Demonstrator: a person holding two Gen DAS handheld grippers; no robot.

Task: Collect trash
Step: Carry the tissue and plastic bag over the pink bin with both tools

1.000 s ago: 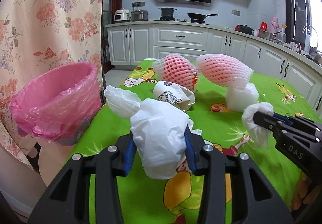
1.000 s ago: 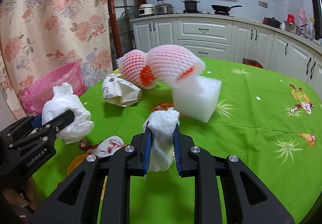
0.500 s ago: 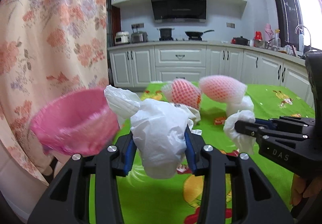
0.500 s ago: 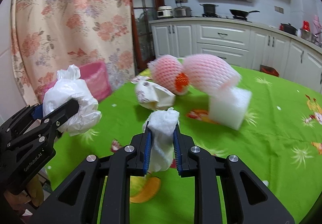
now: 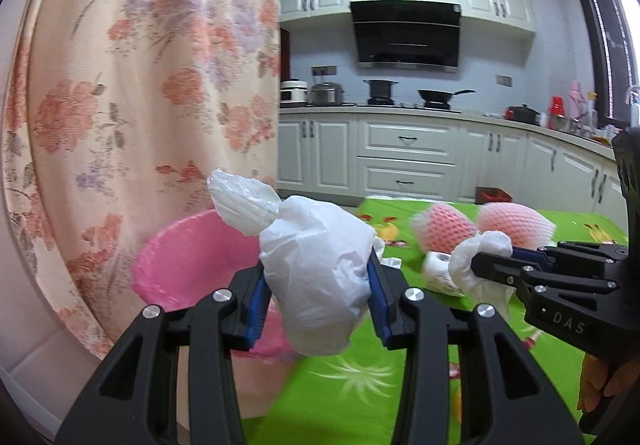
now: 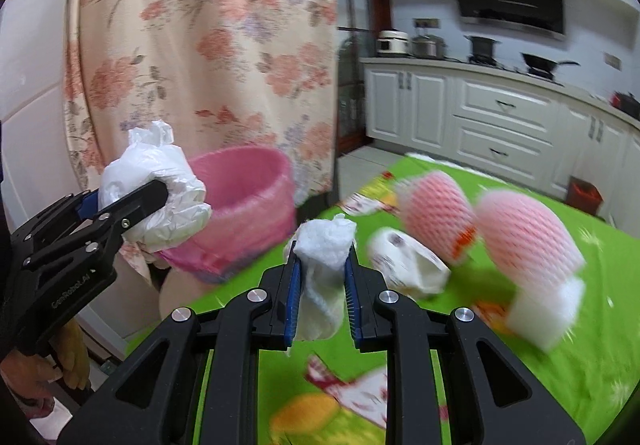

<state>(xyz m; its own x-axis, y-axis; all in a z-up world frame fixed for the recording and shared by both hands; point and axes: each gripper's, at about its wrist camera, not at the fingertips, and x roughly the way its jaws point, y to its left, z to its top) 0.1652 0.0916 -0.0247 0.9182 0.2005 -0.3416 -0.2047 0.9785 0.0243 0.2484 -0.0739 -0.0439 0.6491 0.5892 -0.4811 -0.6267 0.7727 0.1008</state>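
Two loads are in the air at once, so the step in hand looks like the carry to the bin. At far left, off the table's edge, stands the pink plastic-lined waste bin [image 5: 192, 257], its mouth open, close against the floral curtain [image 5: 140, 85]. The left gripper [image 5: 316, 285] hangs beside the bin's near rim, its jaws closed on a crumpled white plastic bag [image 5: 320, 269] that bulges well past the blue pads. Right of it, over the green patterned tablecloth [image 6: 520, 385], the right gripper [image 6: 320, 293] pinches a white paper wad [image 6: 324, 265] between narrowly set jaws. Farther right on the table lie a crumpled printed paper cup [image 6: 404, 261], two pink foam fruit nets [image 6: 524, 233] and a white foam block [image 6: 548, 309].

Next, I judge, each load must come over the bin's mouth before the jaws part. Room is tight on the curtain side; the table side lies open.
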